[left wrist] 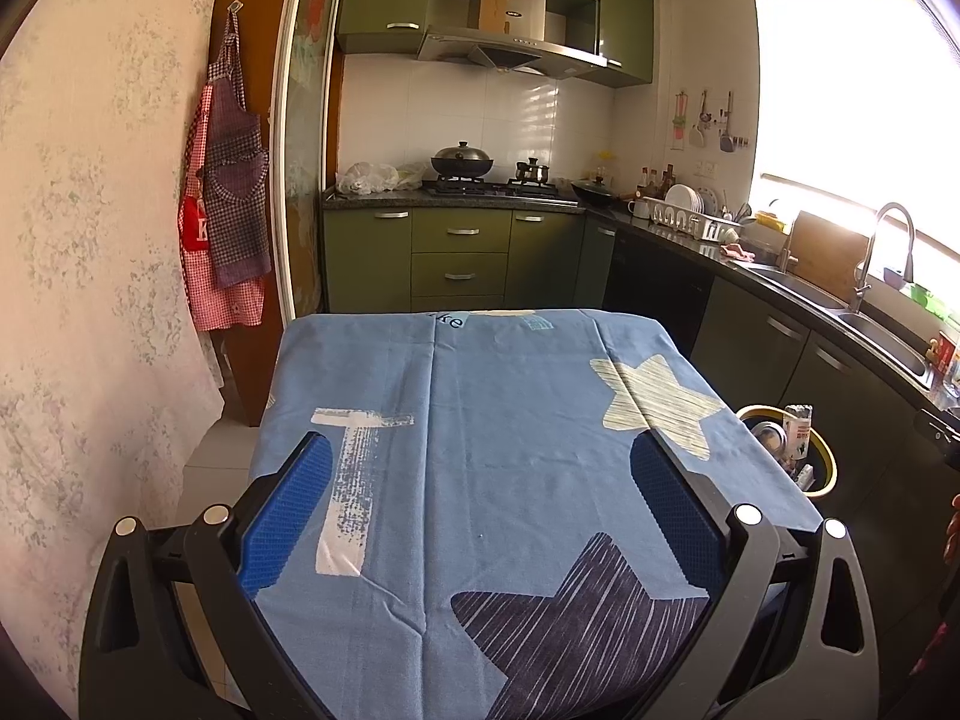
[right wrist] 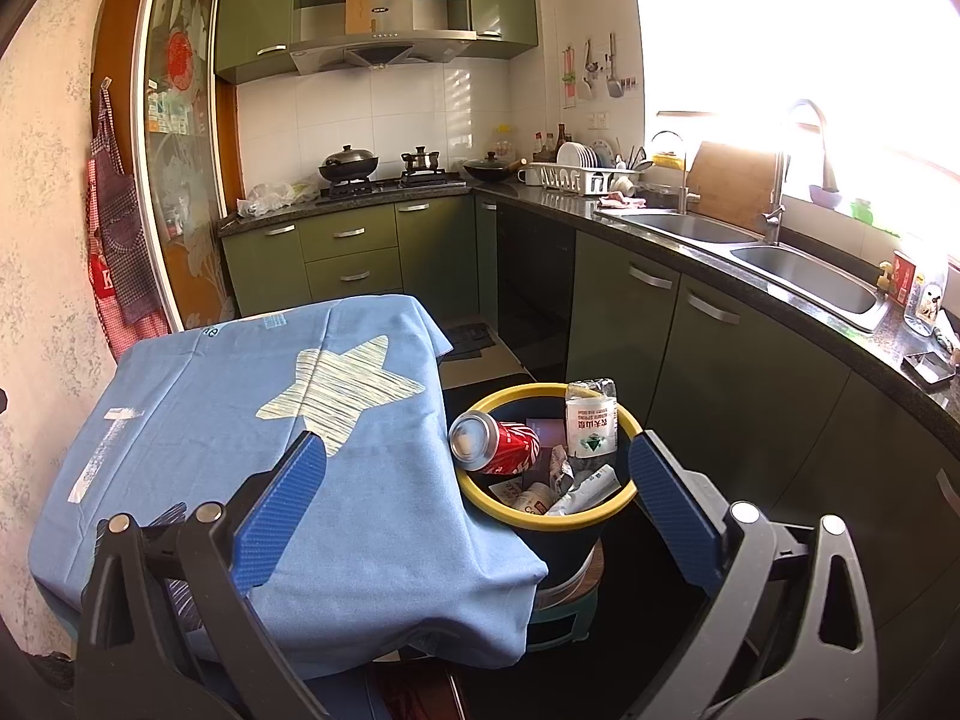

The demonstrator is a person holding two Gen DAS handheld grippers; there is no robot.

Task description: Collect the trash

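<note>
In the left wrist view, the left gripper (left wrist: 480,450) hangs above a table draped in a blue cloth (left wrist: 480,396) printed with stars, its two blue-padded fingers (left wrist: 288,510) spread wide with nothing between them. Directly ahead of it the cloth lies bare; beyond the table's far edge stand green cabinets and a hob carrying a lidded wok (left wrist: 462,161). Off past its right finger, below the table's right edge, the yellow-rimmed bin (left wrist: 825,456) peeks out, partly hidden by the cloth. In the right wrist view, the right gripper (right wrist: 474,450) is likewise spread apart and holds nothing. Its left finger (right wrist: 282,504) sits over the right part of the cloth-covered table (right wrist: 198,420), near a pale star, while its right finger hangs beyond the bin's right side. Between the two fingers and a little ahead sits the dark bin (right wrist: 543,519), just beside the table's corner. The trash lies inside it: a red soda can (right wrist: 495,443) rests on its side against the left rim, its silvery end turned toward the table, and a clear plastic bottle (right wrist: 591,420) with a white and green label stands upright at the far side, rising above the rim. Crumpled wrappers and packets (right wrist: 570,489) fill the space beneath them. Farther right of the gripper runs a dark counter with a double steel sink (right wrist: 798,276).
</note>
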